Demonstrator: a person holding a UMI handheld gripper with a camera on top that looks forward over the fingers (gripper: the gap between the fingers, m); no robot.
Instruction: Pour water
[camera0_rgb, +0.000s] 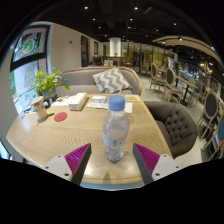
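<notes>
You have one water bottle (116, 128) on one desk (60, 135). One potted plant (46, 82), one red coaster (60, 117), one tissue box (77, 100). One sofa (95, 78) with one zigzag cushion (112, 80). One grey armchair (176, 122). One framed picture (30, 44).

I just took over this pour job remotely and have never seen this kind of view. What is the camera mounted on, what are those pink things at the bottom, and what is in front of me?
The camera rides on a hand-held two-finger gripper and looks forward along its fingers. The pink shapes are the pads on the fingers, parts of the tool itself. A clear plastic water bottle with a pale cap stands upright on the wooden table between the fingers, with a gap at each side, so nothing is held. Farther back on the table lie a potted plant, a small red disc and some papers. Sofas and chairs stand around.
</notes>
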